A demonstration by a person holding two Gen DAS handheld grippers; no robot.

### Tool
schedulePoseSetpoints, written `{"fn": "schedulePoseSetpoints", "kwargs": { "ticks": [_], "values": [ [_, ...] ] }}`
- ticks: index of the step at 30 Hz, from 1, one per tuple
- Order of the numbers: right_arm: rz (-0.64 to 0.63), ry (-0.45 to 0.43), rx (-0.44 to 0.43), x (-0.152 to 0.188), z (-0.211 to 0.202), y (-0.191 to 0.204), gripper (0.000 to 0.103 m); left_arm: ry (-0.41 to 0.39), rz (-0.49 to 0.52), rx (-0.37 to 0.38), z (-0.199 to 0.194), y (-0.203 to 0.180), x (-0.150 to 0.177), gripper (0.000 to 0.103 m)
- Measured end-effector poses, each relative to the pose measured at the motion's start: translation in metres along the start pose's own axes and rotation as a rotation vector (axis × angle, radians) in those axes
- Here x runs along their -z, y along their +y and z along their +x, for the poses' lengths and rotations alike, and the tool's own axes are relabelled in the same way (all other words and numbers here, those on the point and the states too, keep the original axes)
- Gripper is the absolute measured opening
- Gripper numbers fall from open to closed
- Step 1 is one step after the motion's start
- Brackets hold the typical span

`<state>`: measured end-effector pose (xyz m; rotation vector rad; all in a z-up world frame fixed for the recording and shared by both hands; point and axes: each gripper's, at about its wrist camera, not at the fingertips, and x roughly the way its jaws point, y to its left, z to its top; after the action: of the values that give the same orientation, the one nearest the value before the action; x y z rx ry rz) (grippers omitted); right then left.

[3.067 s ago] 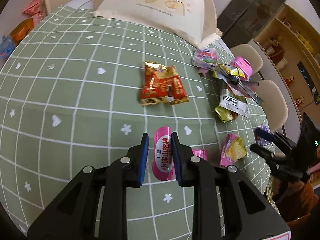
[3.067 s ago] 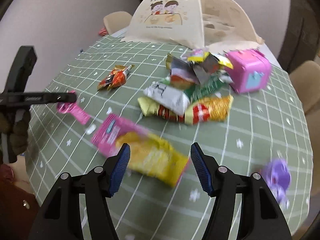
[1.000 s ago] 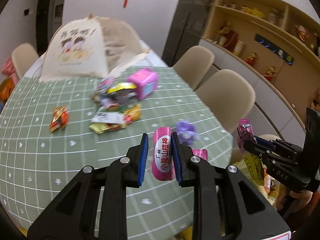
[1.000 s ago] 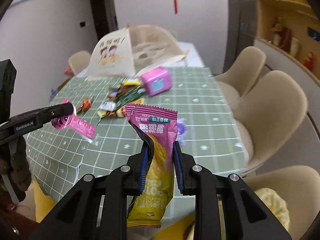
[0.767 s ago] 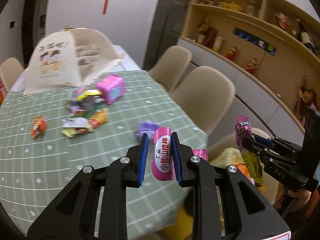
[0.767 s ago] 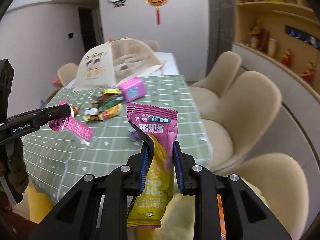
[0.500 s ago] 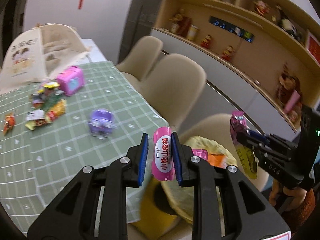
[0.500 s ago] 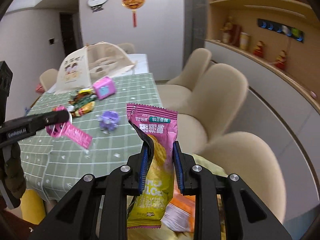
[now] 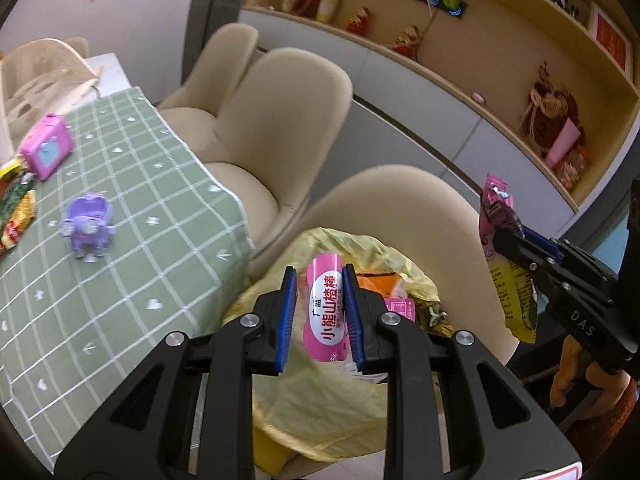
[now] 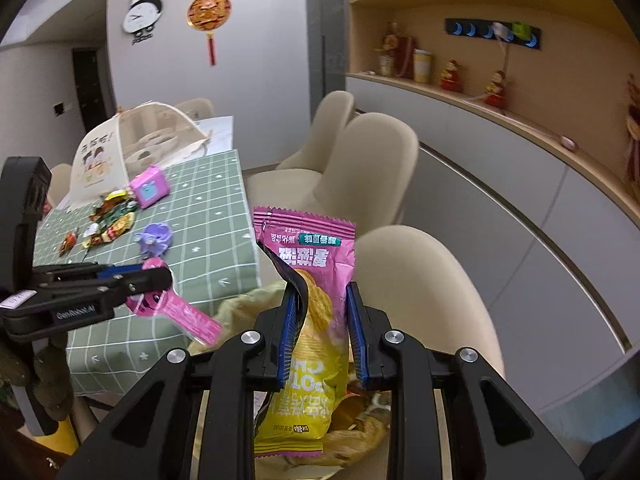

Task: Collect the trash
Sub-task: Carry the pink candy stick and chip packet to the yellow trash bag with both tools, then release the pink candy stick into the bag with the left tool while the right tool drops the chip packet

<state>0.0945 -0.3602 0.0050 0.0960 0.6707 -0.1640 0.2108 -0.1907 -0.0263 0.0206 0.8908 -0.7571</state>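
In the left wrist view, the left tongs point(image 9: 319, 314) were seen clamped on a pink haw-stick wrapper point(image 9: 325, 312), whose printed label faced the camera between the blue pads point(image 9: 286, 316). Directly beneath the wrapper, a yellow trash bag point(image 9: 320, 408) was spread open, with orange and other packets lying inside it. The bag was set just beside a beige chair point(image 9: 404, 216), off the edge of the worktop point(image 9: 132, 264) covered in a green checked cloth. On that cloth a purple elephant toy point(image 9: 87, 230) and a pink box point(image 9: 47, 146) were left standing, well apart from each other. At the right edge, the right tongs point(image 9: 516, 236) were seen from the side, closed on a pink and yellow crisp packet point(image 9: 504, 256), with a hand point(image 9: 576, 376) on the handle below.

In the right wrist view, the crisp packet point(image 10: 316, 312) was held upright between the right tongs point(image 10: 320, 332), its pink top above the pads and its yellow end hanging over the trash bag point(image 10: 360, 436). To the left, the left tongs point(image 10: 158, 278) were seen gripping the haw-stick wrapper point(image 10: 180, 312), which slanted downward near the bag's rim. On the worktop point(image 10: 208, 216) behind, a heap of wrappers point(image 10: 108, 224) remained near a mesh food cover point(image 10: 132, 148).
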Motion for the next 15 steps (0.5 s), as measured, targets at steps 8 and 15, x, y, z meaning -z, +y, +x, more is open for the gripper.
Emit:
{"fn": "schedulePoseSetpoints", "kwargs": {
  "ticks": [8, 15],
  "values": [
    [0.051, 0.016, 0.035, 0.015, -0.005, -0.019, 0.024, 0.060, 0.045, 0.057, 0.042, -0.025, 0.000, 0.030],
    [0.074, 0.040, 0.019, 0.026, 0.000, -0.018, 0.024, 0.081, 0.013, 0.078, 0.043, -0.018, 0.004, 0.043]
  ]
}}
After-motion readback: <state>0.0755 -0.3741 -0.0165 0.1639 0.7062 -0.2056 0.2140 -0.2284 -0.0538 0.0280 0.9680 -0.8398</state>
